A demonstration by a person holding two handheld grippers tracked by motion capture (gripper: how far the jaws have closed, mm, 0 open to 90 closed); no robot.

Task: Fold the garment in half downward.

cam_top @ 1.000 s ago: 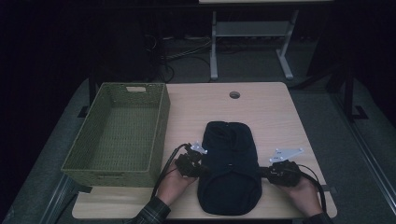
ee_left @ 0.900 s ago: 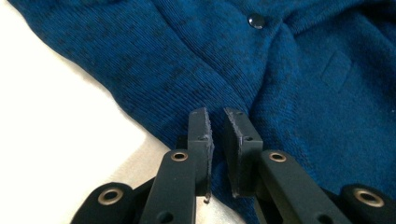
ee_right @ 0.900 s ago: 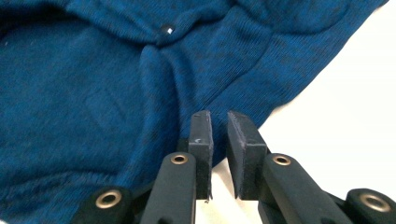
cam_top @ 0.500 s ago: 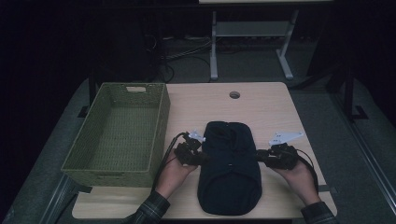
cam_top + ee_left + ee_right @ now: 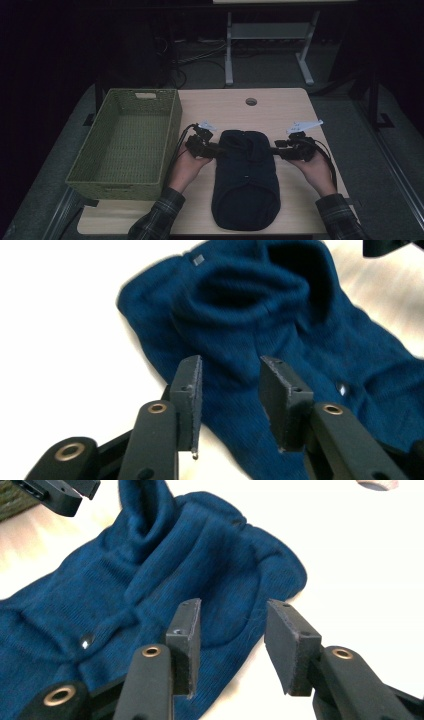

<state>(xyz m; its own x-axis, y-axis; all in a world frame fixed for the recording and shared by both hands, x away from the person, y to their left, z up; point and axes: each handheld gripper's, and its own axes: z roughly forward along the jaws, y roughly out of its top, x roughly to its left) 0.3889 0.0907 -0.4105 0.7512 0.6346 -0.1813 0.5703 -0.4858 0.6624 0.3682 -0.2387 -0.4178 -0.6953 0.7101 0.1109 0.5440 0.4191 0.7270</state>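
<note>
A dark blue knitted garment (image 5: 245,180) lies at lower centre of the high view; left gripper (image 5: 230,385) and right gripper (image 5: 232,630), jaws just opening, stand parted above its edges, gripping nothing.

Dark blue knit garment (image 5: 246,180), folded into long narrow bundle, lies flat on bench (image 5: 280,107), lengthwise front to back, just right of basket, apart from it. Far end bunched into raised folds, collar-like opening on top. Small snap buttons along middle. Near end rounded, close to bench's front edge.
</note>
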